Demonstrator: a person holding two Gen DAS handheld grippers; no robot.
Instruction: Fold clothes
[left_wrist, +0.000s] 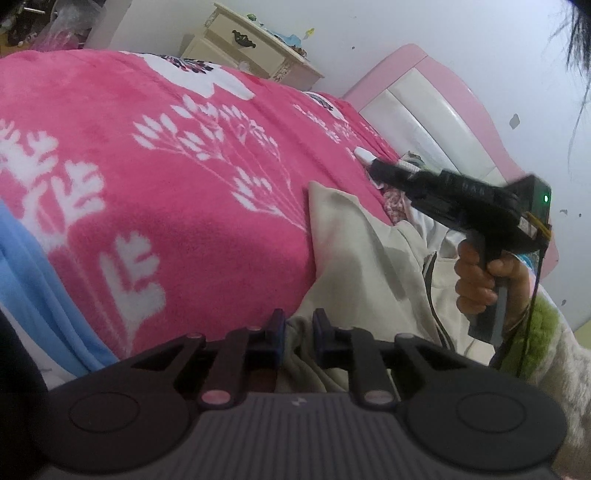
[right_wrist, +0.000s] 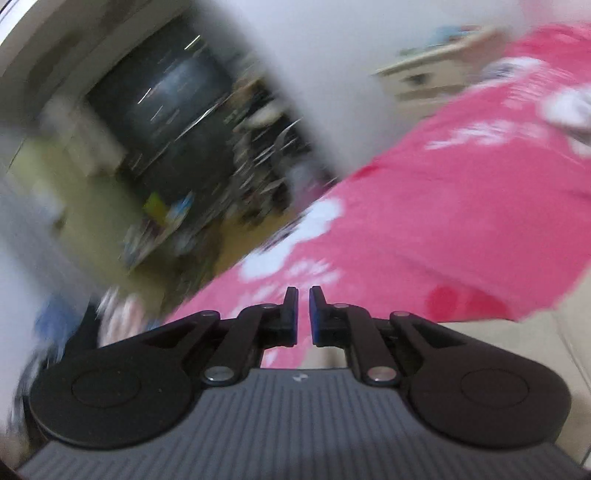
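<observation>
A cream zip-up garment (left_wrist: 369, 254) lies crumpled on the pink floral blanket (left_wrist: 166, 177) of a bed. My left gripper (left_wrist: 299, 325) is at its near edge, shut on a fold of the cream fabric. My right gripper (left_wrist: 364, 155) is held by a hand (left_wrist: 476, 280) above the garment's far side, pointing across the blanket. In the blurred right wrist view, the right gripper (right_wrist: 303, 314) has its fingers nearly together with only blanket (right_wrist: 443, 221) showing through the slit. A cream patch (right_wrist: 546, 332) shows at the lower right.
A light blue garment (left_wrist: 37, 273) lies at the left edge of the bed. More clothes (left_wrist: 397, 203) are heaped by the pink and white headboard (left_wrist: 424, 107). A cream nightstand (left_wrist: 251, 48) stands behind the bed. A fuzzy green and white sleeve (left_wrist: 535, 332) is at the right.
</observation>
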